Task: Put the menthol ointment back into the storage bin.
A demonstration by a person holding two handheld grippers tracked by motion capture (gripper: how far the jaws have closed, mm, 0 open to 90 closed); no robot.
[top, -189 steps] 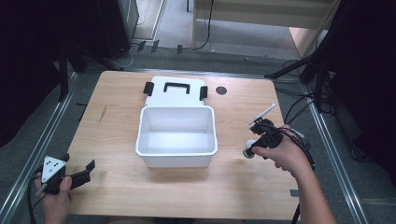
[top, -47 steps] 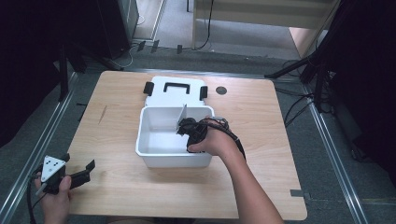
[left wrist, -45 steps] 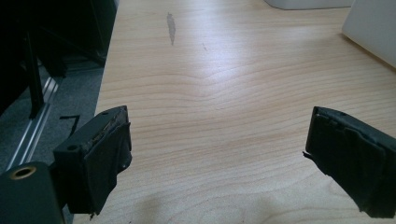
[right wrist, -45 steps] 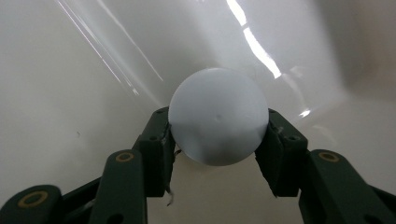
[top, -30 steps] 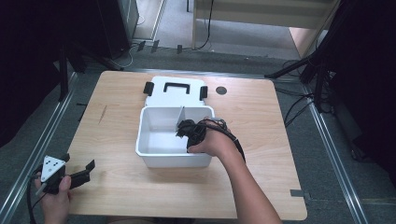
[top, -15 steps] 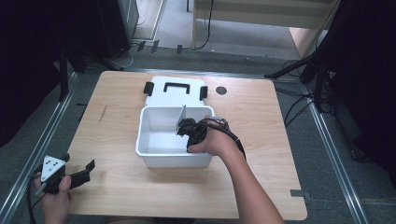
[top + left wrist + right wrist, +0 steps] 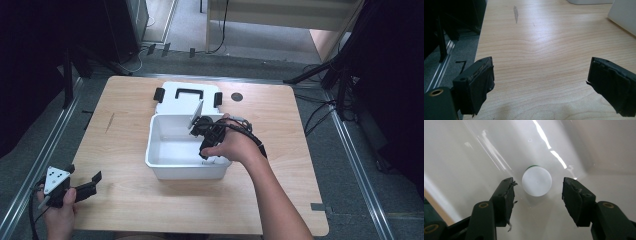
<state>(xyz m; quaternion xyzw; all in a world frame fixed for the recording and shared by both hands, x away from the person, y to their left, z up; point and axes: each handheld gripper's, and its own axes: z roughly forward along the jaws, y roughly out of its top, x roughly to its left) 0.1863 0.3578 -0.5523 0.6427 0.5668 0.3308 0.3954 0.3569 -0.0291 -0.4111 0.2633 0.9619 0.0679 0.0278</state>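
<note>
Right gripper view: right gripper (image 7: pixel 537 188) spread wide inside white bin (image 7: pixel 165 162), white cap (image 7: pixel 536 180) lying on the floor between jaws. Center, lower, close evenly. Left gripper (image 7: pixel 540 82) gaping, empty, over near-left table (image 7: pixel 536 37).

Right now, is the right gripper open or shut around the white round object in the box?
Open. The right gripper has its jaws apart on both sides of the white round object, without touching it.
</note>
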